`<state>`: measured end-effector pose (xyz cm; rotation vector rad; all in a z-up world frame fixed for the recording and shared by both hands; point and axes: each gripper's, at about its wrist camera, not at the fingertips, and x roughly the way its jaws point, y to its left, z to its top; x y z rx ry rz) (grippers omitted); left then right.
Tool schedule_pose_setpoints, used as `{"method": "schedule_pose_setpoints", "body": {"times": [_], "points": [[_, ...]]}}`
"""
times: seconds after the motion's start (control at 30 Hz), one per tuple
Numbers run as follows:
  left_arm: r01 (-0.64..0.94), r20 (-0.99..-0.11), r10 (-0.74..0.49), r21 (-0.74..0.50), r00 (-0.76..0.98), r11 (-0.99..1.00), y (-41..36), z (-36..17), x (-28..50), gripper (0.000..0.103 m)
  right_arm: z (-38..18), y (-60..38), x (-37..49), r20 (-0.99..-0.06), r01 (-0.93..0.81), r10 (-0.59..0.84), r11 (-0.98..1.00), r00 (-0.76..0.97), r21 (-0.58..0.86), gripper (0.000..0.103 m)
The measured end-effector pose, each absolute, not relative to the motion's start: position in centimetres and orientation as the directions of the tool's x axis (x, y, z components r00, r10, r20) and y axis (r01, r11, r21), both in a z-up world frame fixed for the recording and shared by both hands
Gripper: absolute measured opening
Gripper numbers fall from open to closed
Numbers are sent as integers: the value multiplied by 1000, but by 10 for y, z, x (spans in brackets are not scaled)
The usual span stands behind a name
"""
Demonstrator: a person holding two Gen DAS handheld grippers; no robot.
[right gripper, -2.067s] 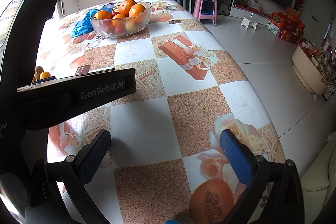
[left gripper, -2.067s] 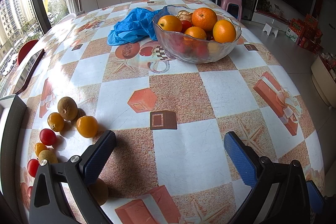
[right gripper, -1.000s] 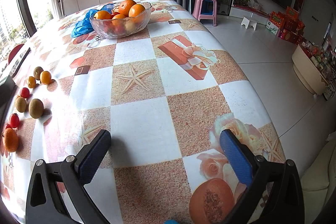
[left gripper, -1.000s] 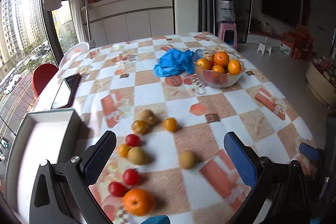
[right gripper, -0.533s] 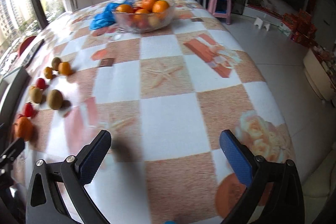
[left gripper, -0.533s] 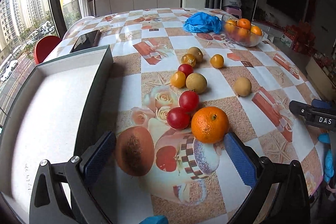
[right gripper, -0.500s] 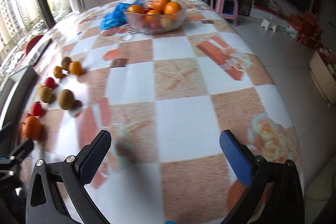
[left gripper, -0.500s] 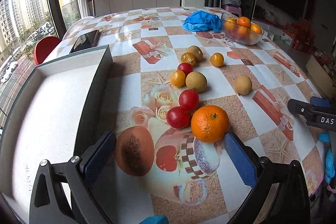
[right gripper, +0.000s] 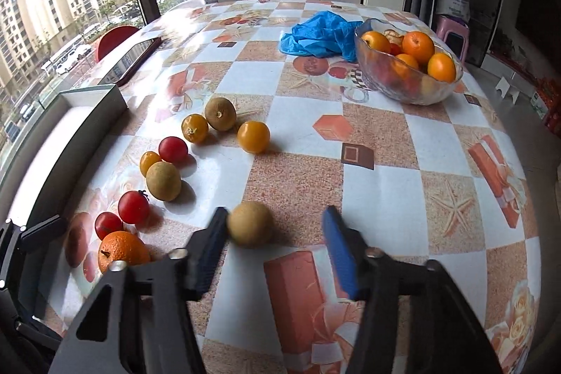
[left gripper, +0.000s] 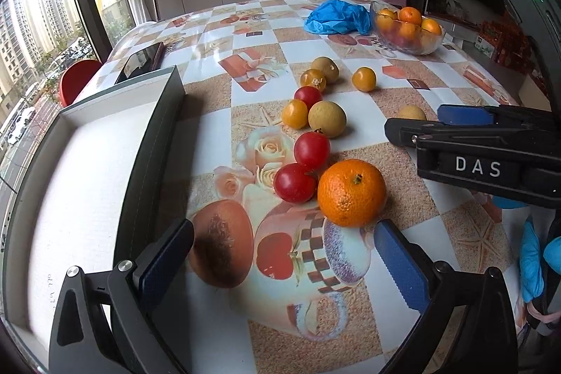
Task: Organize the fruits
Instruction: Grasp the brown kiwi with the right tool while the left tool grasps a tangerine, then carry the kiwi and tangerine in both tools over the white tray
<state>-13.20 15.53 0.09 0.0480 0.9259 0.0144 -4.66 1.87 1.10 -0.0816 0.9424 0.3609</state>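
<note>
Loose fruit lies on the patterned tablecloth: an orange (left gripper: 352,191), two red tomatoes (left gripper: 294,183), yellow tomatoes and brown round fruits. My left gripper (left gripper: 282,262) hangs open low over the cloth, nothing between its fingers; the orange sits just beyond its right fingertip. My right gripper (right gripper: 273,211) straddles a single brown fruit (right gripper: 249,224) and its jaws are closing. The left pad touches the fruit, while the right pad (right gripper: 336,244) still stands apart from it. From the left wrist, the right gripper (left gripper: 417,125) shows side-on beside that fruit (left gripper: 412,112).
A grey-walled box (left gripper: 154,135) with a white floor stands at the left table edge. A glass bowl (right gripper: 406,93) of oranges and a blue plastic bag (right gripper: 315,34) sit at the far right. A phone (right gripper: 136,58) lies far left, beyond the box.
My right gripper swung left across the table to the lone brown fruit and its jaws narrowed around it. The left gripper dropped toward the near fruit, then held still.
</note>
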Motion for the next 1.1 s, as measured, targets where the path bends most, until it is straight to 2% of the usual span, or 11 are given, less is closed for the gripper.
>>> {"method": "schedule_pose_setpoints", "body": {"times": [0.17,0.27,0.3,0.37,0.43,0.53,0.63,0.67,0.7,0.77,1.1], "points": [[-32,-799,59,50,598,998,154,7,-135,103,12,-27,-57,-795,-260,293,949,531,176,29],[-30,-771,39,25,635,999,150,20,-142,103,12,-45,-69,-789,-237,276,957,549,170,28],[-27,-764,30,17,644,999,147,24,-142,100,12,-48,-71,-788,-232,277,957,549,175,28],[-22,-771,14,0,637,1000,141,27,-140,89,11,-54,-75,-784,-225,283,956,552,187,29],[-32,-784,7,-17,620,999,137,25,-135,88,12,-56,-80,-779,-225,290,955,555,195,28],[-50,-804,8,-26,595,998,133,19,-128,77,11,-56,-83,-772,-228,290,955,565,192,28],[-87,-823,4,-55,568,995,134,12,-120,75,10,-55,-83,-767,-229,287,955,574,187,28],[-99,-828,6,-60,561,993,135,10,-118,63,10,-54,-83,-765,-230,287,955,577,185,28],[-109,-824,24,-46,566,993,135,10,-117,60,9,-54,-84,-763,-232,286,955,580,183,28],[-97,-820,10,-55,572,994,135,11,-117,38,9,-54,-86,-759,-234,284,956,585,177,28],[-87,-807,-25,-95,590,992,153,22,-137,38,12,-56,-94,-762,-231,310,949,568,214,29]]}}
